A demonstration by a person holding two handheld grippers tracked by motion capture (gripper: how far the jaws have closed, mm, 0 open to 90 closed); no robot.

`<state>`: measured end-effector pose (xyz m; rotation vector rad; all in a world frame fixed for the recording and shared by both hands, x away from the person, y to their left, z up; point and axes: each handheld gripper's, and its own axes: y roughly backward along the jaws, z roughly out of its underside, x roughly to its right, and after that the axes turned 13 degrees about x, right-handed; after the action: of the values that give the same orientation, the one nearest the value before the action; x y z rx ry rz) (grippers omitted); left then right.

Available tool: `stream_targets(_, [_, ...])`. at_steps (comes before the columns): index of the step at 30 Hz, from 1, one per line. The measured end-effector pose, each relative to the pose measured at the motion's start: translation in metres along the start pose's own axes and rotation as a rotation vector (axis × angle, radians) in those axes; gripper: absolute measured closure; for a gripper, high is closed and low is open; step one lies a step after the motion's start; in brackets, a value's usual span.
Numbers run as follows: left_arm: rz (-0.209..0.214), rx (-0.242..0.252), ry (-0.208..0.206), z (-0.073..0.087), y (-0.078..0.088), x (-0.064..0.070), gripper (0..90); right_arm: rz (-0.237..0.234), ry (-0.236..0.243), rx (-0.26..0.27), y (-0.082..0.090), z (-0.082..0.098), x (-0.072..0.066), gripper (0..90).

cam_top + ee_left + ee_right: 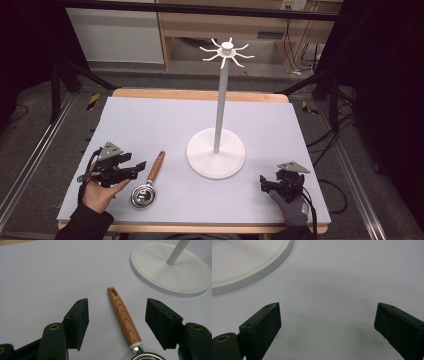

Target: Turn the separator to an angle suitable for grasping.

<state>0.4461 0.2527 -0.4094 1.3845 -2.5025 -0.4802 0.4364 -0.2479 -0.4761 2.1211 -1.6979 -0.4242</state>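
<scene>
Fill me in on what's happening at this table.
A person holds tongs in each hand at a grey-topped table. The left tongs are open, lined up over the wooden handle of a small metal strainer lying flat, not gripping it. The right tongs hang open above bare tabletop. A white hook stand stands behind the strainer with nothing on its hooks.

The strainer's (125, 315) metal bowl is cut off by the left gripper view's bottom edge.
</scene>
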Motion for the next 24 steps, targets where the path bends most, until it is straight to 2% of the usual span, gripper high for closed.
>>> stream_targets(11, [-0.002,-0.001,-0.011,-0.013,-0.006,0.006,36.0,0.000,0.009,-0.003,0.000,0.000,0.000,7.5])
stream_targets(14, [0.009,0.000,0.005,-0.017,-0.013,0.009,36.1,0.003,0.012,-0.005,-0.001,0.000,0.000,7.5])
stream_targets(21, [0.007,-0.019,0.018,-0.016,-0.024,0.010,37.7,0.002,0.014,-0.008,-0.001,0.000,0.000,7.4])
stream_targets(24, [-0.001,-0.047,0.009,-0.011,-0.029,0.010,38.0,0.000,0.016,-0.010,-0.001,0.001,0.000,7.4])
